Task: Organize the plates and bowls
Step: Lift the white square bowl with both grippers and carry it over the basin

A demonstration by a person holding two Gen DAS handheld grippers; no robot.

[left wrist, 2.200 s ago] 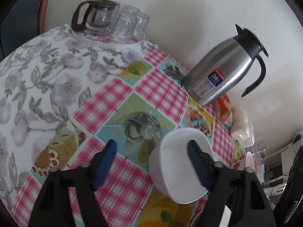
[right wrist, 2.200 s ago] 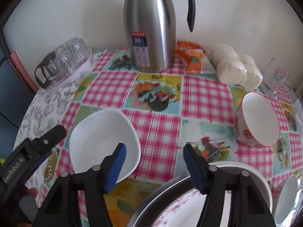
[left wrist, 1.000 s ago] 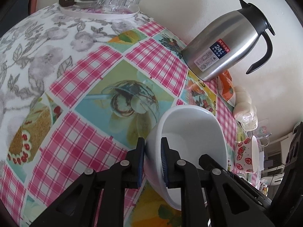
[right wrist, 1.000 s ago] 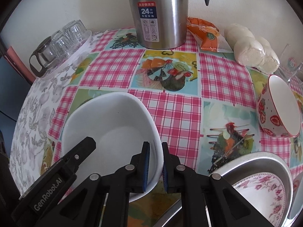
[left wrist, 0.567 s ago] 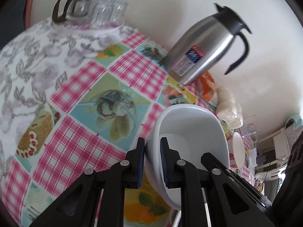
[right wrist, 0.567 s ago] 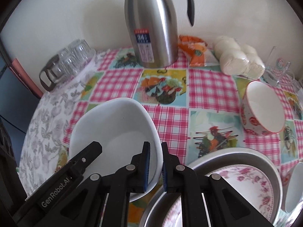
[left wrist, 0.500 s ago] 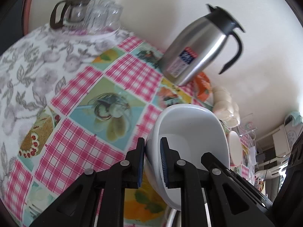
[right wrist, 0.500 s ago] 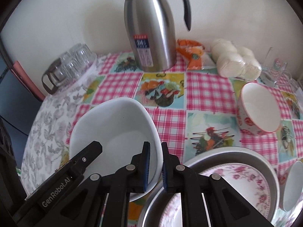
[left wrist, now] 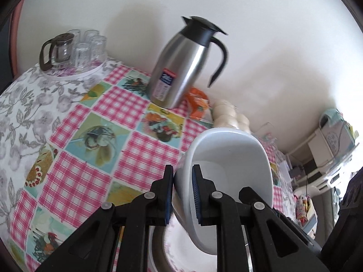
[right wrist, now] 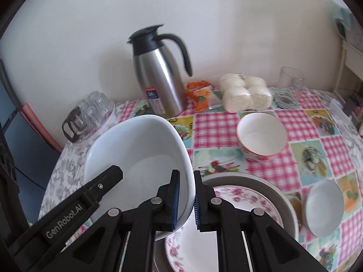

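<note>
1. The desk (right wrist: 317,122) is crowded; a swing of the lifted load could knock the steel thermos jug (right wrist: 158,79) or the clustered glasses (right wrist: 95,106).
2. The grey basin (right wrist: 281,199) with the floral plate (right wrist: 226,206) lies just below; a drop could chip them.
3. The white bowl (right wrist: 136,154) hangs tilted above the desk, beside that basin; uneven pulls could twist it free.
4. The right tongs (right wrist: 185,200) pinch its rim narrowly.
5. The left tongs (left wrist: 182,195) clamp the opposite rim; smooth glaze may slip.
</note>
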